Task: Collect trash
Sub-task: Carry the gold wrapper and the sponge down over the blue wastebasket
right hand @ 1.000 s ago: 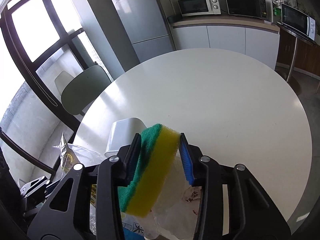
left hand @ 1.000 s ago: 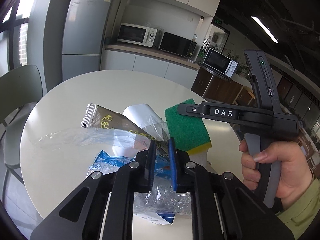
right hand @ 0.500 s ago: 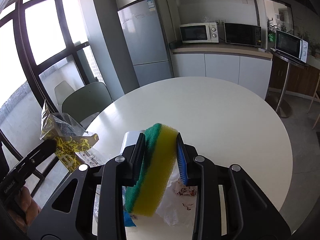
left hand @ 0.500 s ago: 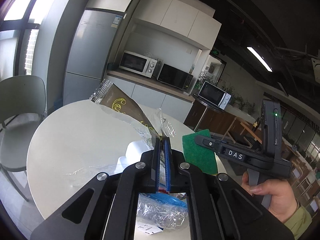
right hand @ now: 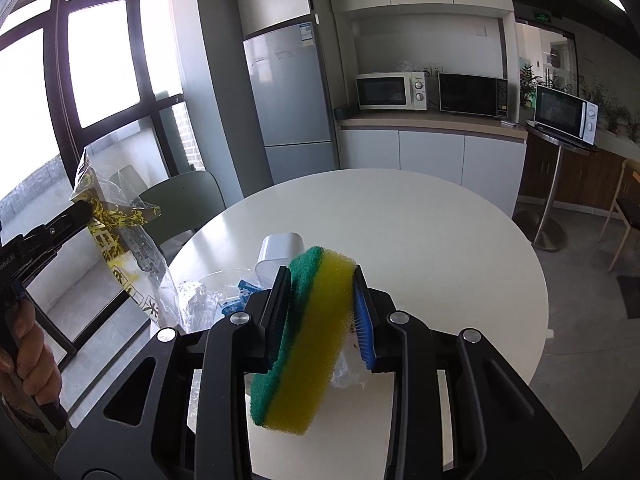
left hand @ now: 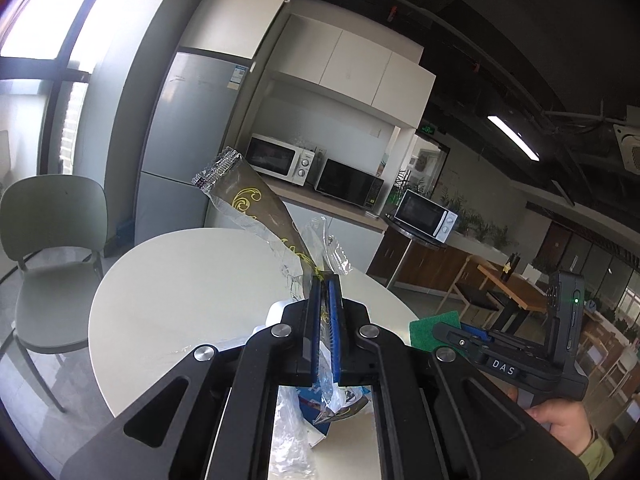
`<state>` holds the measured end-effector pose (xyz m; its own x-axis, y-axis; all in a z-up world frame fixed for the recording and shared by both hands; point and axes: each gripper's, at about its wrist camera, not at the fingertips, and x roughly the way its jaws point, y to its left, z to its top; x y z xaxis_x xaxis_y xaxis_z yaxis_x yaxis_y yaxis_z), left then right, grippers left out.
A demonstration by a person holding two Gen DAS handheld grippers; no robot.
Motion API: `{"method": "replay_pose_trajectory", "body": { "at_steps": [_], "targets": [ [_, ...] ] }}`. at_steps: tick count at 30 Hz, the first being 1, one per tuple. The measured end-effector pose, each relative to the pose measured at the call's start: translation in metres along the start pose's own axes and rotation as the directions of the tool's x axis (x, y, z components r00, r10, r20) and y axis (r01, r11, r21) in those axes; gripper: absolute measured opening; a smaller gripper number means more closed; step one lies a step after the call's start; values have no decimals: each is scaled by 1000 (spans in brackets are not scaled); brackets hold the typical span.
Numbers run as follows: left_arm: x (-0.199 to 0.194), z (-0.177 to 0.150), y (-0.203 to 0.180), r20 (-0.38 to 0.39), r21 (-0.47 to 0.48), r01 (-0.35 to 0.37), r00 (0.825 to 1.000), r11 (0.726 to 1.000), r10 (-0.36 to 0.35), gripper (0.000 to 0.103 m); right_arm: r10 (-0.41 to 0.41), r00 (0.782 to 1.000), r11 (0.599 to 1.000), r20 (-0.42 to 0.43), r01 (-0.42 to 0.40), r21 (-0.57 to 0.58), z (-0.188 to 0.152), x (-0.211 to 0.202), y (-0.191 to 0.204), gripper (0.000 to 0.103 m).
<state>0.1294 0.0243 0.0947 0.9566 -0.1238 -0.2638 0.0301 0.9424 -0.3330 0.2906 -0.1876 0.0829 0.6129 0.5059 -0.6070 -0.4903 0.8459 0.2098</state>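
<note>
In the left wrist view, the left gripper (left hand: 325, 280) is clamped on a brown wrapper (left hand: 256, 210) with gold scrollwork and clear crinkled edges. The wrapper sticks up and away from the fingertips, clear of the round white table (left hand: 180, 280). Its lower end hangs between the finger bases, above crumpled clear plastic (left hand: 292, 432) and a blue packet on the tabletop. To the right of the fingers the right gripper (left hand: 434, 334) shows, with the green face of a sponge (left hand: 430, 326) at its tip.

In the right wrist view, the right gripper (right hand: 322, 274) pinches the green-and-yellow sponge (right hand: 308, 340) between both pads, tilted, above the table (right hand: 420, 240). Just beyond the fingertips lies a white container (right hand: 280, 250) on its side, with plastic litter (right hand: 212, 292) left of it. Far left, the left gripper (right hand: 82, 212) holds the wrapper (right hand: 120, 236) up.
</note>
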Motion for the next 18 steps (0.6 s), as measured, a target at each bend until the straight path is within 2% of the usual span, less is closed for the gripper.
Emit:
{"method": "replay_pose_trajectory", "body": {
  "at_steps": [8, 15, 18],
  "targets": [
    [-48, -5, 0, 52, 38, -47, 998, 998, 45, 3, -3, 999, 1000, 40, 4, -23, -28, -29, 21, 29],
    [-74, -12, 10, 40, 71, -92, 995, 993, 90, 3, 16, 999, 999, 32, -15, -28, -55, -38, 31, 29],
    [-87, -26, 14, 13, 85, -100, 995, 991, 99, 3, 23, 999, 1000, 28, -23, -21, -70, -44, 33, 29]
  ]
}}
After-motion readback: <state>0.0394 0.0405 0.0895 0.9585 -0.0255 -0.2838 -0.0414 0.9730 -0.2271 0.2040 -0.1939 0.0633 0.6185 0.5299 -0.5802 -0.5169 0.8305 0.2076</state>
